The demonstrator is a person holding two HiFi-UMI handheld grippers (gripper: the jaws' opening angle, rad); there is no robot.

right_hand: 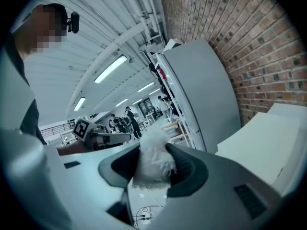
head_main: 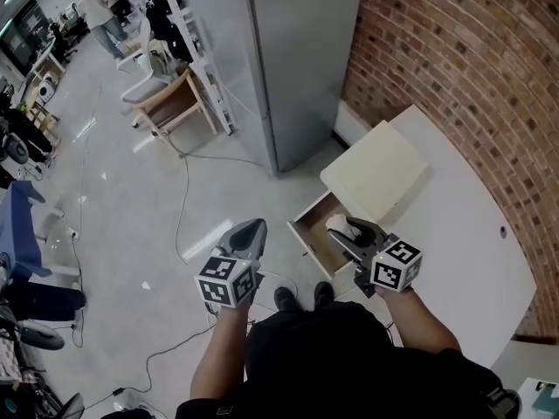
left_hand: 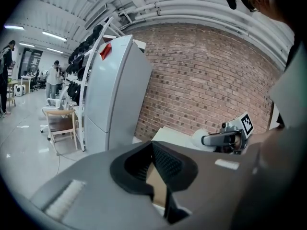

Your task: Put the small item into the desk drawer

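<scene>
Two grippers are showing in the head view, side by side, with the right gripper [head_main: 346,228] lying at three o'clock from the left gripper [head_main: 251,231]. The right gripper's jaws are standing fairly wide and are pressing from both sides on a small white fluffy item [right_hand: 153,161], which is filling the gap between the pads and bulging out past them. In the head view that item is hanging over the open desk drawer [head_main: 307,236], at the end next to the white desk [head_main: 454,225]; whether it is touching the drawer is not clear. The left gripper's jaws are meeting at their tips and gripping nothing. It is hovering above the pale floor [head_main: 131,199], apart from the drawer, pointing toward one o'clock.
</scene>
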